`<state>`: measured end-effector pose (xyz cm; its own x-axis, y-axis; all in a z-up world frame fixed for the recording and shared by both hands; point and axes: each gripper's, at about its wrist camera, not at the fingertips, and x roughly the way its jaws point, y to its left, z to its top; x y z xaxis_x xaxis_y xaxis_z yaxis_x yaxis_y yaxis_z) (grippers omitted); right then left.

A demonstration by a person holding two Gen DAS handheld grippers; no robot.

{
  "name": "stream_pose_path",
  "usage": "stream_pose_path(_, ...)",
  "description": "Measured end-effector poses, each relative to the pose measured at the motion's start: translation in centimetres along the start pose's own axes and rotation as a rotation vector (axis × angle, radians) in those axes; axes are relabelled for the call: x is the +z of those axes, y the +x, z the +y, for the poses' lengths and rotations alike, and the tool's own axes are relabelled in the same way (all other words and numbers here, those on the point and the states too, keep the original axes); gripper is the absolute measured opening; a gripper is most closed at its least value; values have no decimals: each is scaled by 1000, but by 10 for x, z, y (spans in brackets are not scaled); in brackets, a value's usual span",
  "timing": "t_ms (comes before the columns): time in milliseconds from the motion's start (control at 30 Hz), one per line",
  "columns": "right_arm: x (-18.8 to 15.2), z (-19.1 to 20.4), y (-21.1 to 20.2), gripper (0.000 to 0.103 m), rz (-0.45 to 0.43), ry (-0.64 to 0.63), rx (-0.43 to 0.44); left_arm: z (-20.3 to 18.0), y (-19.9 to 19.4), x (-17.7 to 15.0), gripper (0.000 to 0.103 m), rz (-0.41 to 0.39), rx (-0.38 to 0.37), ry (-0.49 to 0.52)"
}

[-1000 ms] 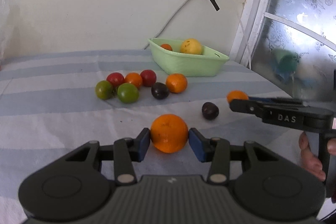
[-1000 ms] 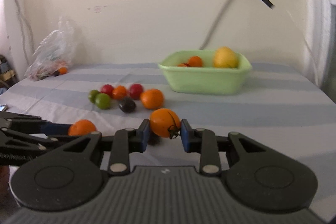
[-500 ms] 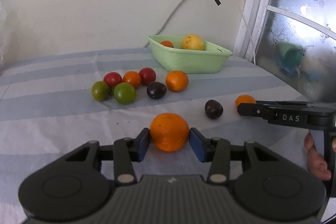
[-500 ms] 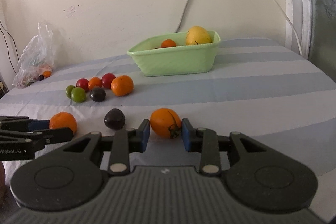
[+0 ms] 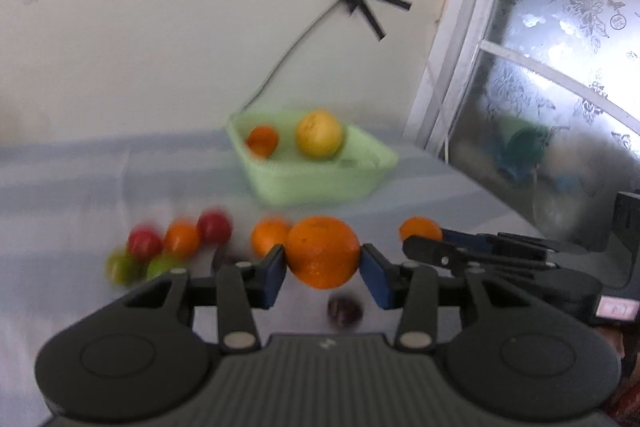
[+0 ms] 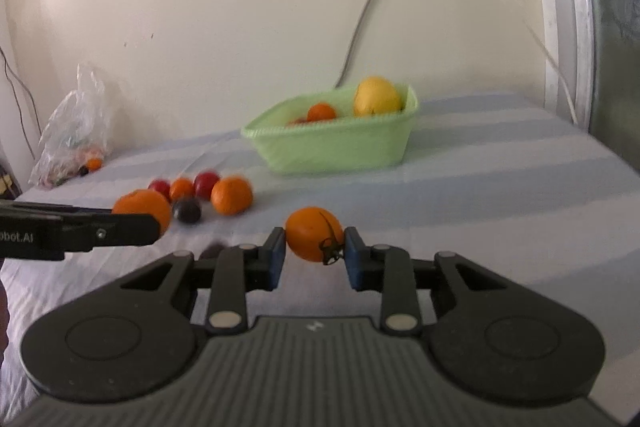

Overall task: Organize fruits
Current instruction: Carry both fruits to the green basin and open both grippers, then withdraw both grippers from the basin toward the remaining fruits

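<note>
My left gripper (image 5: 322,269) is shut on a large orange (image 5: 323,251) and holds it above the striped cloth. My right gripper (image 6: 314,255) is shut on an orange tomato (image 6: 314,239) with a dark stem, also lifted. The green basket (image 5: 320,179) stands at the back with a yellow fruit (image 5: 319,134) and a small orange (image 5: 262,141) inside; it also shows in the right wrist view (image 6: 340,143). Each gripper shows in the other's view, the right one (image 5: 424,241) and the left one (image 6: 138,217).
Loose fruits lie in a cluster on the cloth: red (image 6: 206,183), orange (image 6: 232,195), green (image 5: 162,265) and dark ones (image 6: 187,209). A dark plum (image 5: 345,311) lies under my left gripper. A plastic bag (image 6: 76,135) sits far left by the wall. A window is at the right.
Both grippers have risen off the cloth with their fruits and moved toward the basket, which looks nearer. The views are blurred by motion.
</note>
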<state>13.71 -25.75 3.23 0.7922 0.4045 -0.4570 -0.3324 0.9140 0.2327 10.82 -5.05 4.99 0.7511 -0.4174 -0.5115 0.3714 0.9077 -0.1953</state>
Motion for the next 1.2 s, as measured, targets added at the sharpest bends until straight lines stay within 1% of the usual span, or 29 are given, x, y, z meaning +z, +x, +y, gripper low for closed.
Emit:
stream_pose_path(67, 11, -2, 3, 33, -39, -26, -5, -2, 15, 17, 41, -12, 11, 13)
stream_pose_path(200, 33, -7, 20, 34, -104, -59, -16, 2, 51, 46, 41, -11, 22, -16)
stream_pose_path(300, 46, -13, 38, 34, -122, -69, -31, 6, 77, 59, 41, -8, 39, -25)
stream_pose_path(467, 52, -17, 69, 34, -95, -73, -39, 14, 110, 66, 41, 21, 69, -28)
stream_pose_path(600, 49, -16, 78, 35, -96, -100, -68, 19, 121, 60, 41, 42, 76, -45)
stream_pose_path(700, 44, -13, 76, 35, -112, -119, -83, 21, 123, 58, 41, 47, 80, -56)
stream_pose_path(967, 43, -11, 72, 35, -129, -129, -89, 17, 111, 59, 43, 23, 110, -24)
stream_pose_path(1200, 35, -4, 56, 35, -128, -104, -85, 6, 69, 48, 43, -18, 135, -3)
